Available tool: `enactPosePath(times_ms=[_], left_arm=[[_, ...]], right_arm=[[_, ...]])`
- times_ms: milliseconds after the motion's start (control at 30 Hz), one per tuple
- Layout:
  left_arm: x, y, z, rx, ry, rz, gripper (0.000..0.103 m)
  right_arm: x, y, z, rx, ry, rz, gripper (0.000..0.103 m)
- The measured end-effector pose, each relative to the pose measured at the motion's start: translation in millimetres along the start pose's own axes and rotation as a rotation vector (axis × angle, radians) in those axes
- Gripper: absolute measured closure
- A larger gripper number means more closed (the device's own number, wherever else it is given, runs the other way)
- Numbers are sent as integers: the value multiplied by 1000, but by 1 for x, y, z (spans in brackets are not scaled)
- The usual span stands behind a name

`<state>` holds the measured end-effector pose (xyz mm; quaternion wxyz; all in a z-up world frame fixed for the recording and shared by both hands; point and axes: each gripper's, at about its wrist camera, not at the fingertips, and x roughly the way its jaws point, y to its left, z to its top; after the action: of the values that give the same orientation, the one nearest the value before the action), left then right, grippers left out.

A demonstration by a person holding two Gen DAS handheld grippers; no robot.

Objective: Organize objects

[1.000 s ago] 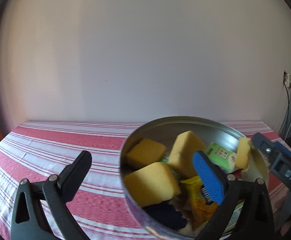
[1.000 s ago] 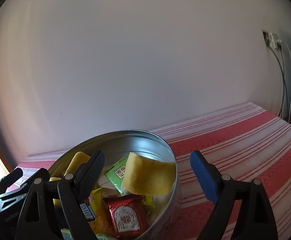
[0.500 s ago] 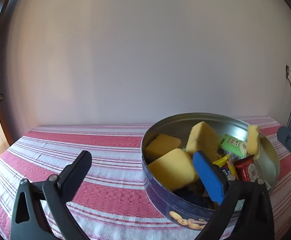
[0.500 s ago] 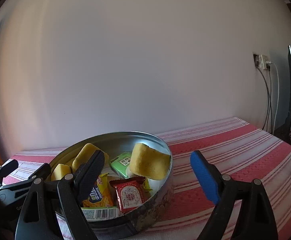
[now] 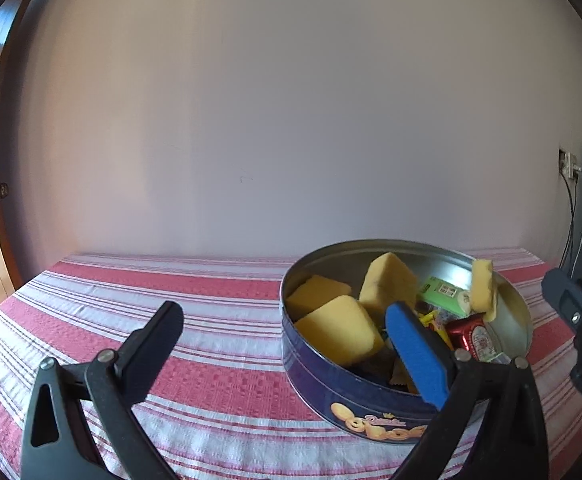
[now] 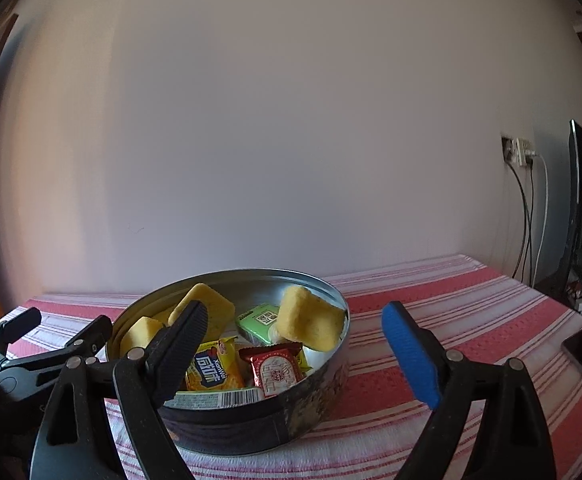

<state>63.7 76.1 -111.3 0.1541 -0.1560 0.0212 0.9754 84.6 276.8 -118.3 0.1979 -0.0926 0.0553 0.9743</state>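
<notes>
Tongs on both sides gape, empty: left tongs point(image 5: 287, 344), right tongs point(image 6: 297, 340). My tin point(image 6: 291, 408) sits on the tabletop point(image 5: 219, 320), full; a sponge point(image 6: 309, 322) leaning over its rim may tumble if I bump it.

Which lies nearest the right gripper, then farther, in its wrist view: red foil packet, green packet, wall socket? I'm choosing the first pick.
1. Red foil packet, front of tin, left of the right gripper.
2. Green packet, behind it.
3. Wall socket, far right.
</notes>
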Motion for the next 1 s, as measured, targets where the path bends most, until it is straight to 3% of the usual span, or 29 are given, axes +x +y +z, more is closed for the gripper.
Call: enactPosePath(times_ms=[1000], left_arm=[[-6,-2,4,8,1,-21,0]], right_arm=[[2,-6,-2,9,14,5,12]])
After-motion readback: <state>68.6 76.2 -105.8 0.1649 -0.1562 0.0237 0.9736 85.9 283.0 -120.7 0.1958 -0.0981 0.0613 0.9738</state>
